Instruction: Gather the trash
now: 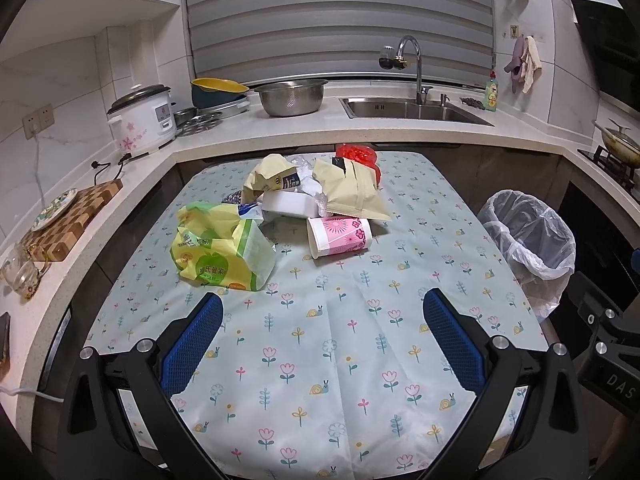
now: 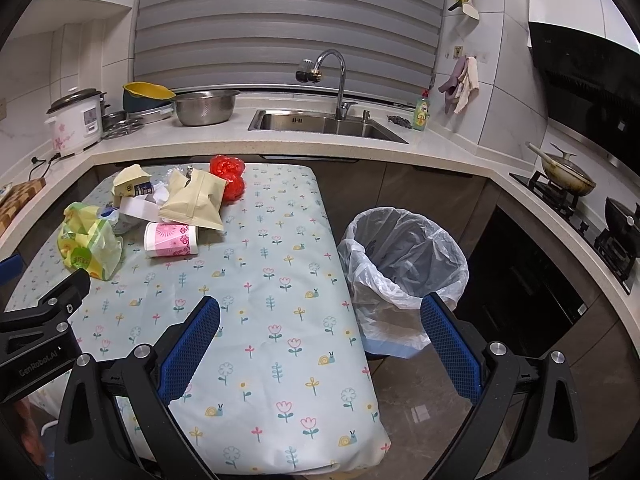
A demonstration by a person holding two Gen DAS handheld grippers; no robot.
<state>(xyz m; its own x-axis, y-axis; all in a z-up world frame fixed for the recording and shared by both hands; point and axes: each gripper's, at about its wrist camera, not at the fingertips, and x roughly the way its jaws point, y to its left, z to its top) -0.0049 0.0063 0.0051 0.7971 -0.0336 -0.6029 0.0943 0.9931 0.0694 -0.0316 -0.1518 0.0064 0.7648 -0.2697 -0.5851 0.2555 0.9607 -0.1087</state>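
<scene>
Left wrist view: kitchen, flowered tablecloth (image 1: 328, 344) on the table. Trash pile at the far centre: yellow-green bag (image 1: 220, 248), pink paper cup (image 1: 340, 236) on its side, tan pouch (image 1: 352, 192). Your left gripper (image 1: 322, 314) gapes wide, empty, near edge.

Right wrist view: lined bin (image 2: 404, 268) stands right of the table. Your right gripper (image 2: 320, 316) is also wide, holding nothing.

Lined bin (image 2: 404, 264) beside table (image 2: 280, 264); trash pile (image 2: 160, 208) far-left

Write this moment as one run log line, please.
left gripper: open, empty | right gripper: open, empty | trash pile: on table | bin: unfilled
</scene>
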